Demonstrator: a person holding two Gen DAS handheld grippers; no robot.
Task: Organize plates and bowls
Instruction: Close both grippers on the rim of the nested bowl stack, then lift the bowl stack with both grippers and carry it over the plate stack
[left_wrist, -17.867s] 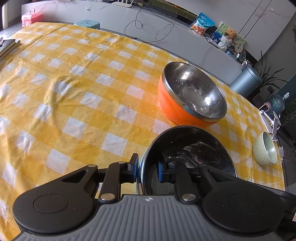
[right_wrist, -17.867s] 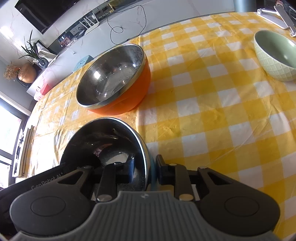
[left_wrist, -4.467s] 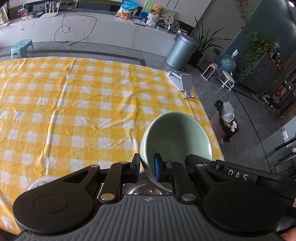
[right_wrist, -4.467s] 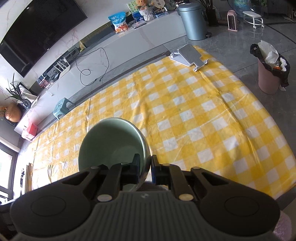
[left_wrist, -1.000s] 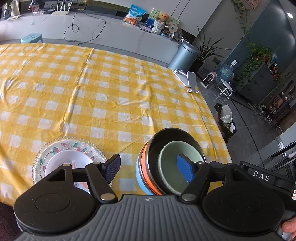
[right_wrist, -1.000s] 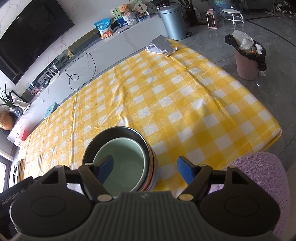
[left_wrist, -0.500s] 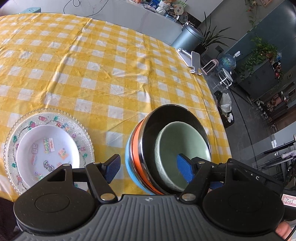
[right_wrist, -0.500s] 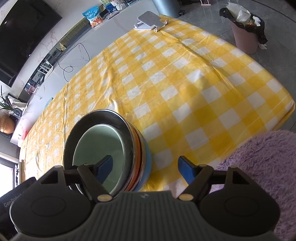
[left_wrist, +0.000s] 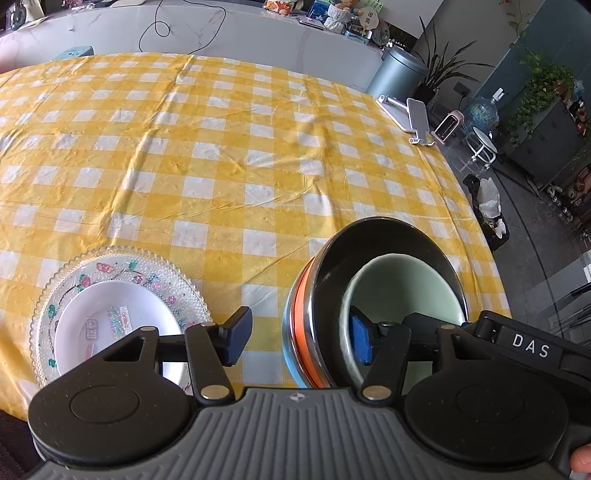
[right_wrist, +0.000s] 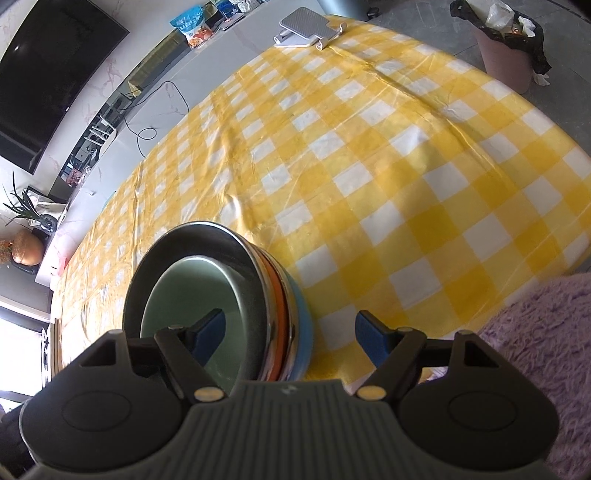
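Observation:
A nested stack of bowls (left_wrist: 301, 314) stands near the table's front edge: blue outermost, then orange, then steel-rimmed, with a pale green bowl (left_wrist: 406, 291) innermost. My left gripper (left_wrist: 300, 341) straddles the stack's left wall, one finger inside and one outside. Its jaws are closing, and the outer pad still stands clear of the wall. My right gripper (right_wrist: 290, 332) straddles the right wall of the same stack of bowls (right_wrist: 284, 314), open wide and not touching. A white plate (left_wrist: 110, 317) lies on a floral glass plate (left_wrist: 66, 280) to the left.
The yellow checked tablecloth (left_wrist: 229, 147) stretches away behind the stack. A phone stand (left_wrist: 410, 118) sits at the far right edge. A purple fuzzy fabric (right_wrist: 535, 350) lies beside the table's near corner, and a pink waste bin (right_wrist: 506, 55) stands on the floor.
Both grippers have sunk closer to the bowl stack, so that it fills more of each view. The left jaws have narrowed a little; the right jaws kept their width.

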